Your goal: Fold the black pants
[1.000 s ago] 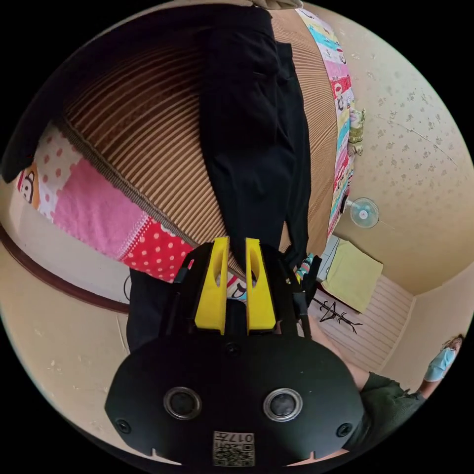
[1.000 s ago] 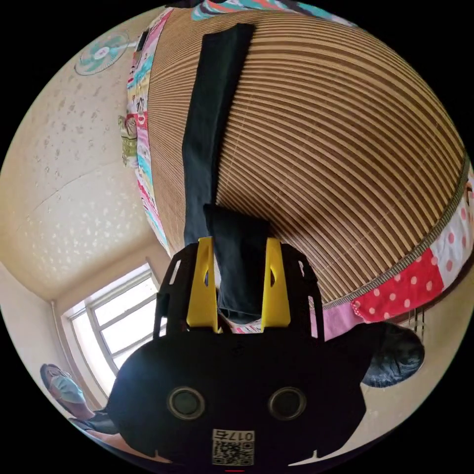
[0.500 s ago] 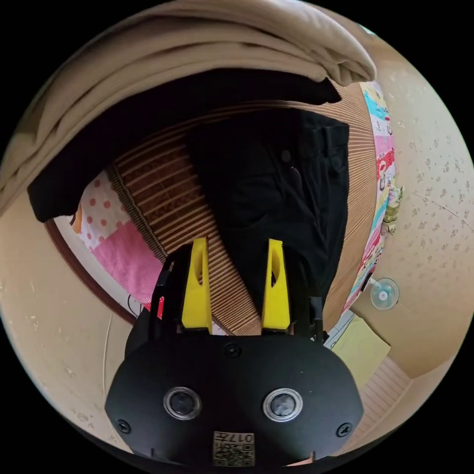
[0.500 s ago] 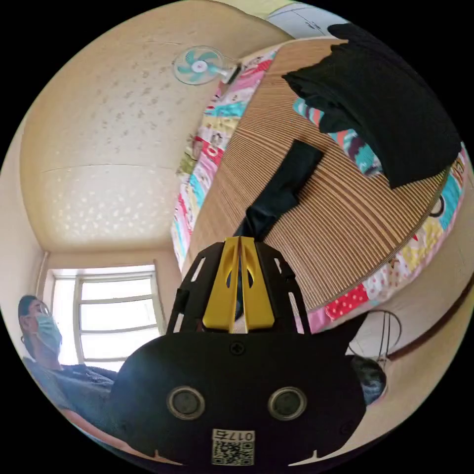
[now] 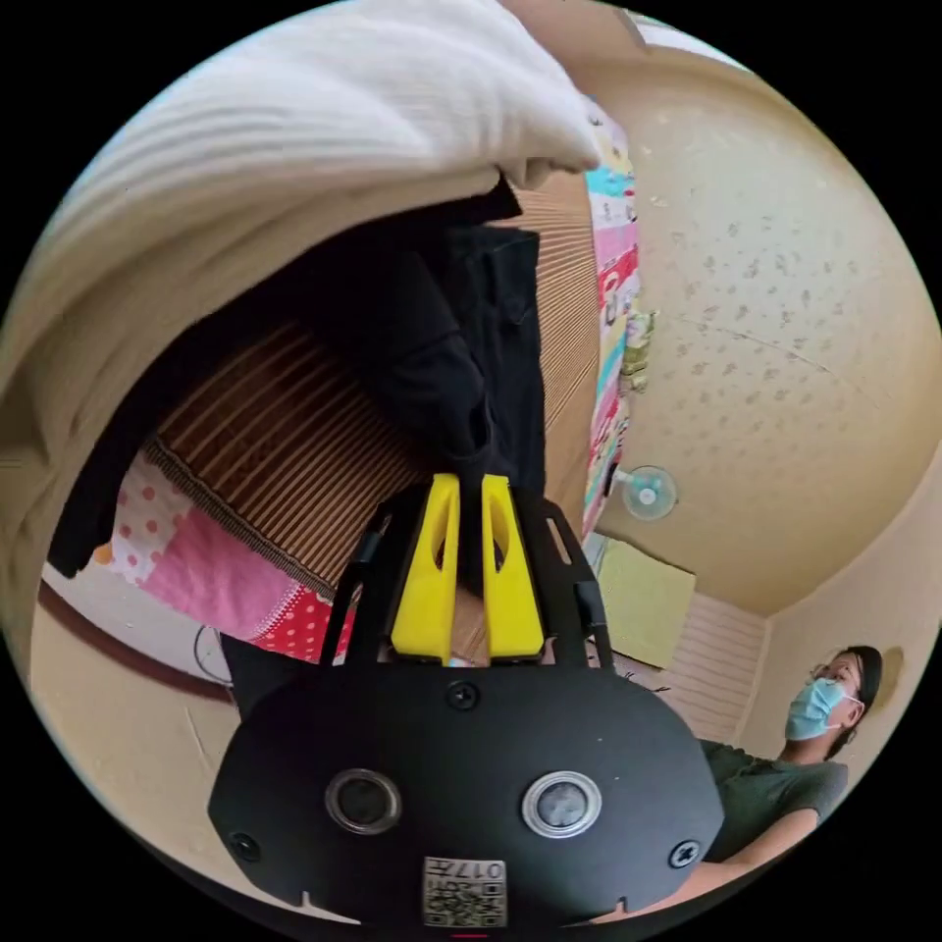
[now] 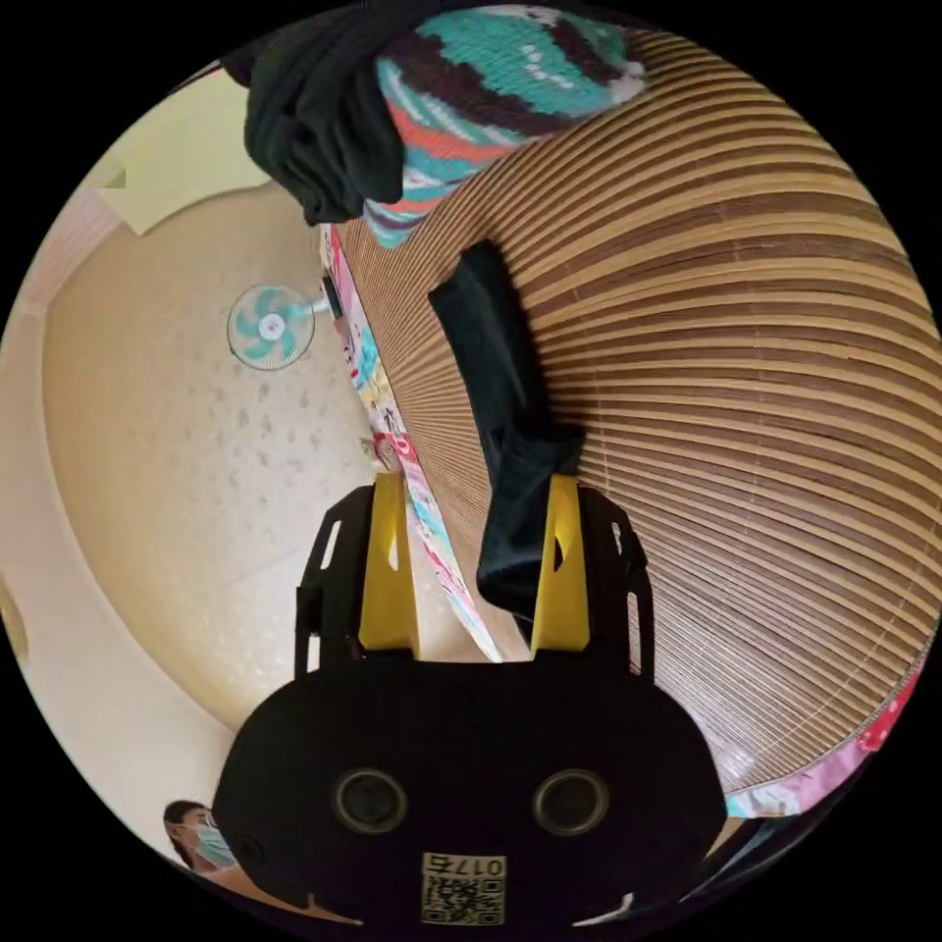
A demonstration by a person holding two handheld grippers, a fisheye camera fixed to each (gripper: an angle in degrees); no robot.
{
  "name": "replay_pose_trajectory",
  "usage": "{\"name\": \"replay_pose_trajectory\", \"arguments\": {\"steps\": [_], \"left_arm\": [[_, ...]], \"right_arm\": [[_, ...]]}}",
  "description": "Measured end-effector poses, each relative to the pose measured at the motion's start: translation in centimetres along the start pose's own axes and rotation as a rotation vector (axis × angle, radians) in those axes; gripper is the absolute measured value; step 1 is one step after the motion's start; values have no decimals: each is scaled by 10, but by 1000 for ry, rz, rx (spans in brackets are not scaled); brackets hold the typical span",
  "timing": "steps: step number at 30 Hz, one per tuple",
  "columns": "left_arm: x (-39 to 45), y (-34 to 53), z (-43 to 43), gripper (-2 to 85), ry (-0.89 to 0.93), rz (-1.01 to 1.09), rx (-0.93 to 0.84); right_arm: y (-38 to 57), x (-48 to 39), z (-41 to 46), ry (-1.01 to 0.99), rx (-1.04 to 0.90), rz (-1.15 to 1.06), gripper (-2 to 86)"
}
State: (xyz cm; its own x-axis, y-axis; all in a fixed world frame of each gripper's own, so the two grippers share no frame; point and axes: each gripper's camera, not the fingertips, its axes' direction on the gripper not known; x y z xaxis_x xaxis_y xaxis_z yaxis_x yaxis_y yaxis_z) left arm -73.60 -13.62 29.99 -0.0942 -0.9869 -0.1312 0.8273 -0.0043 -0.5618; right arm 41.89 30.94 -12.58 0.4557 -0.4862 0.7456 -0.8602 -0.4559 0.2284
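The left gripper (image 5: 469,483) has its yellow jaws nearly together, pinching a fold of the black pants (image 5: 461,343), which lie on the striped bamboo mat (image 5: 285,442) beneath a cream blanket (image 5: 275,186). The right gripper (image 6: 474,483) stands wide open, one pant leg (image 6: 510,432) lying between its jaws and touching one of them, the leg stretched along the mat beside a knitted garment (image 6: 481,98). No containers are visible.
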Motion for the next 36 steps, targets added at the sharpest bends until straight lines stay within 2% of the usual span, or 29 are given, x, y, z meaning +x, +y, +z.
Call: {"name": "replay_pose_trajectory", "arguments": {"steps": [2, 4, 6, 7, 9, 10, 11, 12, 15, 17, 19, 21, 23, 25, 27, 29, 32, 34, 36], "left_arm": [[-21, 14, -25, 42, 95, -51, 81], [-34, 25, -30, 37, 39, -90, 71], [-42, 36, -31, 18, -55, -134, 50], [-47, 42, -31, 7, -60, -146, 42], [-53, 48, -28, 6, -34, -156, 12], [-54, 52, -23, 10, -26, -146, -12], [-53, 54, -18, 32, -41, -138, -35], [-52, 55, -14, 43, -54, -134, -49], [-45, 56, 7, 77, -107, -113, -129], [-38, 56, 25, 92, -133, -114, -164], [-33, 54, 36, 99, -140, -127, -171], [-27, 50, 44, 104, -168, -146, -178], [-17, 43, 48, 115, -269, -177, -159], [-10, 36, 51, 119, -313, -181, -147], [-8, 30, 58, 111, -363, -194, -162], [-7, 27, 64, 62, -483, -207, -190], [-4, 21, 71, 11, -507, -87, -328], [-1, 27, 64, 7, -539, -15, -356], [-3, 40, 52, 8, -560, 22, -332]], "right_arm": [[-15, -16, 7, 59, -114, 31, 43], [-21, -60, 16, 50, -239, -139, 35], [-3, -133, 22, -23, -472, -376, 29], [7, -152, 16, -29, -497, -436, 28], [51, -225, -29, 3, -509, -666, 23], [60, -239, -44, 32, -490, -711, 22], [73, -260, -74, 168, -406, -762, 21], [80, -271, -102, 389, -284, -757, 21], [74, -267, -149, 741, -87, -623, 21], [63, -255, -159, 780, -102, -581, 20], [52, -245, -155, 901, -143, -614, 18], [32, -228, -158, 1227, -83, -567, 13], [24, -220, -169, 1288, -15, -485, 10], [34, -224, -162, 1130, -103, -595, 8], [60, -222, -126, 1007, -316, -790, 5], [81, -208, -89, 1091, -480, -854, 4], [122, -174, -37, 1194, -753, -1054, 3], [137, -155, -23, 1283, -782, -1137, 3], [133, -115, -18, 1505, -773, -1090, 3]]}}
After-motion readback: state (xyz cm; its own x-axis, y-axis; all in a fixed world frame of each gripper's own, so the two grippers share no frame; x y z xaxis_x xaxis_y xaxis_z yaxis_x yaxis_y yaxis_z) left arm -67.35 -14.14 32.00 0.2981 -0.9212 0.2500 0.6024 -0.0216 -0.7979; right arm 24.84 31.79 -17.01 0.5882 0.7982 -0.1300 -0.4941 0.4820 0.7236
